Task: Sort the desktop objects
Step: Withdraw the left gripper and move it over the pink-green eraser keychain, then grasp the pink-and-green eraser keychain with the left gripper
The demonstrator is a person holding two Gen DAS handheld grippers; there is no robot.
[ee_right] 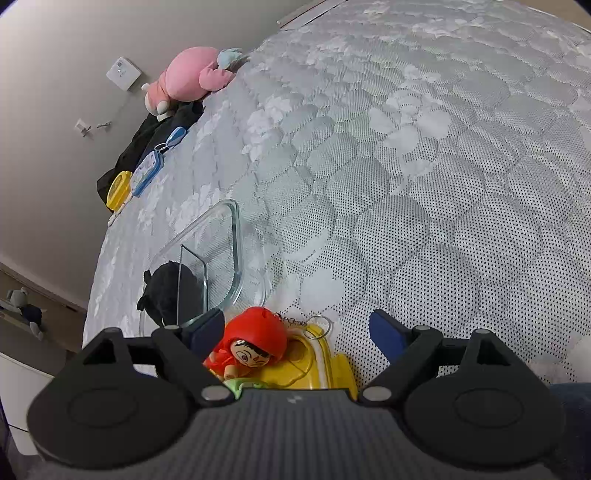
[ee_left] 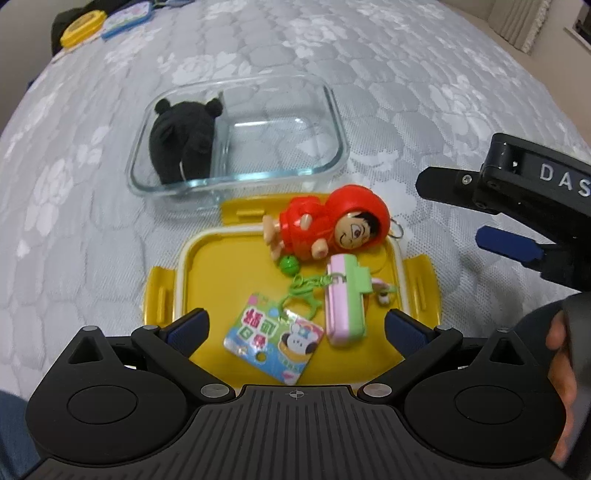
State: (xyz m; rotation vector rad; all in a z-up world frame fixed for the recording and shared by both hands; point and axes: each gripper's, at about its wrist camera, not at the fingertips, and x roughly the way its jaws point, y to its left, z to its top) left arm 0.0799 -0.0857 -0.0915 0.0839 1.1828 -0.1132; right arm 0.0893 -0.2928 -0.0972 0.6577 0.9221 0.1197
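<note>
A yellow lid (ee_left: 221, 273) lies on the bed and holds a red-hooded doll keychain (ee_left: 328, 225), a pink and green case (ee_left: 345, 299), a green clip (ee_left: 299, 299) and a small cartoon card (ee_left: 273, 343). Behind it stands a clear glass container (ee_left: 332, 110) with a black plush toy (ee_left: 183, 144) in its left part. My left gripper (ee_left: 295, 328) is open and empty just above the lid's near edge. My right gripper (ee_left: 454, 210) is open, to the right of the doll. In the right wrist view the right gripper (ee_right: 299, 332) is open over the doll (ee_right: 255, 343).
The grey quilted bed cover (ee_left: 406, 92) stretches all round. A yellow lid and a blue box (ee_left: 107, 20) lie at the far left corner. A pink plush toy (ee_right: 188, 75) and dark clothing (ee_right: 147, 140) lie at the bed's edge by the wall.
</note>
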